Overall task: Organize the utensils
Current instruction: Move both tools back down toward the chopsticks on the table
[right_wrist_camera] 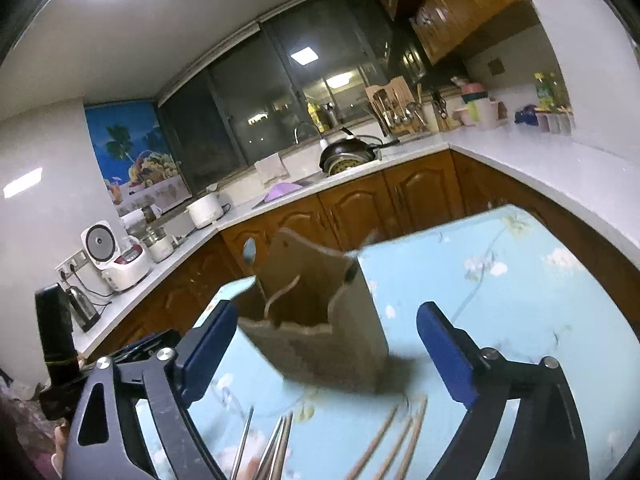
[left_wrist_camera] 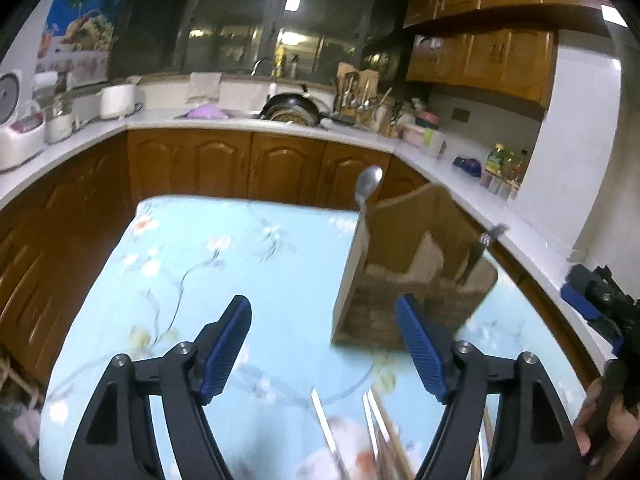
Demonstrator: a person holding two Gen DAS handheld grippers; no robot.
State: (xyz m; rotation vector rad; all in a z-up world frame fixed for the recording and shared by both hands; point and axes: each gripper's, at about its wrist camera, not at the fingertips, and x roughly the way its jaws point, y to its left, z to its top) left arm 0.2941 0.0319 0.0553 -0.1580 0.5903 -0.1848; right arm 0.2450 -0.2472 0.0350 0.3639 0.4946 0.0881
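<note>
Wooden and upright, the utensil holder (left_wrist_camera: 416, 276) stands on the bench (left_wrist_camera: 240, 272), which is covered with a light blue cloth with a flower print. A metal spoon (left_wrist_camera: 369, 184) stands in the left side of the holder with its bowl upward, and a fork (left_wrist_camera: 493, 234) leans out of the right side. The left gripper (left_wrist_camera: 324, 344) is above the cloth, its blue fingers (left_wrist_camera: 226, 344) spread apart with nothing between them; the holder is a little ahead, behind the right finger. The right gripper (right_wrist_camera: 326, 348) also has its fingers (right_wrist_camera: 444, 352) wide apart and empty, and the holder (right_wrist_camera: 320, 320) appears between them but further ahead, not touched. On the cloth near the cameras lie some metal chopsticks (right_wrist_camera: 276, 444) and, beside them to the right, some wooden chopsticks (right_wrist_camera: 396, 436), both blurred. In the left wrist view, the right gripper (left_wrist_camera: 596, 300) shows at the right edge, held by a hand (left_wrist_camera: 608, 420).
</note>
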